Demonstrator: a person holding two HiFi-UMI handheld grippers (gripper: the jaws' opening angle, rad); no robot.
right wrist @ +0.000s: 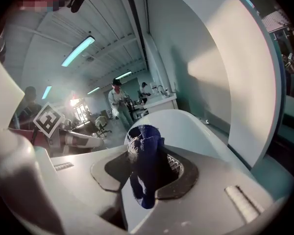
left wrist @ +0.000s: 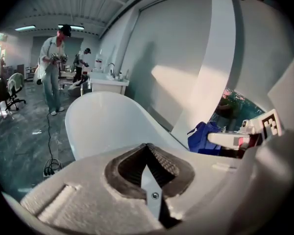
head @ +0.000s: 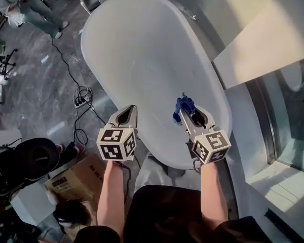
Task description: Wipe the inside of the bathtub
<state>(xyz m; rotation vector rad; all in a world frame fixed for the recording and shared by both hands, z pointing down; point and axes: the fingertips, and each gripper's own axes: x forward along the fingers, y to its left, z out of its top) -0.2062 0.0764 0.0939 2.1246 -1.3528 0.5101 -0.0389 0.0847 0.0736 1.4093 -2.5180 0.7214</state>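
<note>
A white oval bathtub (head: 142, 49) lies below me, its near end under both grippers. My right gripper (head: 183, 111) is shut on a blue cloth (head: 183, 104) that bunches out past the jaw tips, held above the tub's near right rim. In the right gripper view the blue cloth (right wrist: 146, 165) hangs between the jaws. My left gripper (head: 130, 109) is shut with nothing in it, over the tub's near left rim. In the left gripper view the jaws meet at a point (left wrist: 147, 146), and the blue cloth (left wrist: 204, 137) shows at right.
A white partition wall (head: 263, 39) runs along the tub's right side, with glass (head: 294, 105) beyond it. Cables and a power strip (head: 80, 103) lie on the grey floor at left. A cardboard box (head: 73, 178) and black gear (head: 25, 161) sit near left. A person (head: 35, 9) stands far left.
</note>
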